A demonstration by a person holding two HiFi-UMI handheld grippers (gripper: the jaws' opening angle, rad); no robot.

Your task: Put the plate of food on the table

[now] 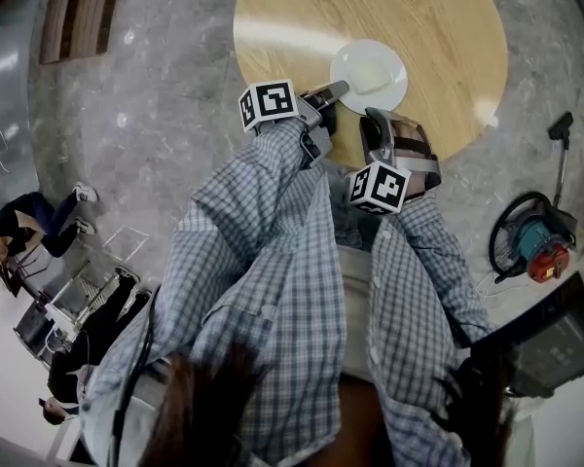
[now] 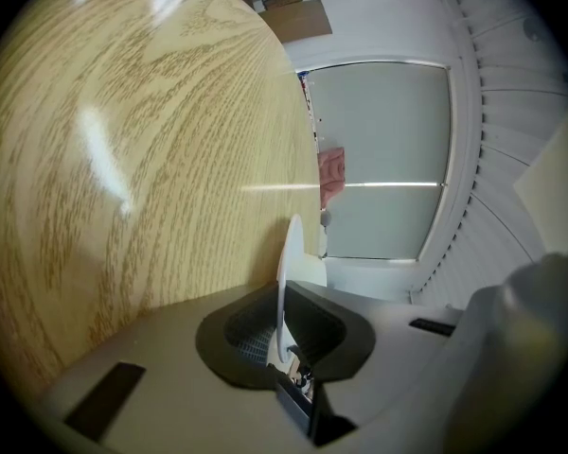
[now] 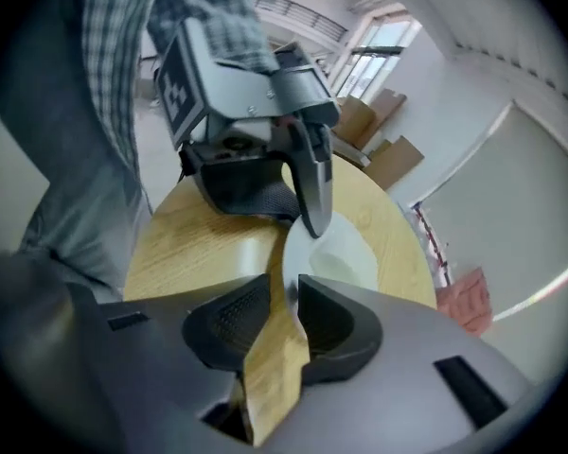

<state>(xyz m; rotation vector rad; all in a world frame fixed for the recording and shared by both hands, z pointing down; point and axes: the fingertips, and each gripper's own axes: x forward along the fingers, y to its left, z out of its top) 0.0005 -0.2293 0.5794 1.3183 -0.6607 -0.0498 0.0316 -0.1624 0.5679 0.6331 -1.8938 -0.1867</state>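
Note:
A white plate (image 1: 346, 62) with pale food (image 1: 372, 72) rests on the round wooden table (image 1: 428, 27), near its front edge. My left gripper (image 1: 333, 90) is shut on the plate's left rim; in the left gripper view the plate (image 2: 286, 272) stands edge-on between the jaws. My right gripper (image 1: 375, 117) sits just short of the plate's near edge. In the right gripper view its jaws stand slightly apart with only table wood (image 3: 199, 244) showing through the gap, the right gripper (image 3: 289, 291) being open. The plate (image 3: 346, 253) and the left gripper (image 3: 312, 223) lie just beyond.
The table stands on a grey marble floor (image 1: 156, 95). A teal and red machine (image 1: 533, 243) with a hose lies on the floor to the right. People sit on chairs at the lower left (image 1: 29, 227). A dark device (image 1: 555, 343) is at the lower right.

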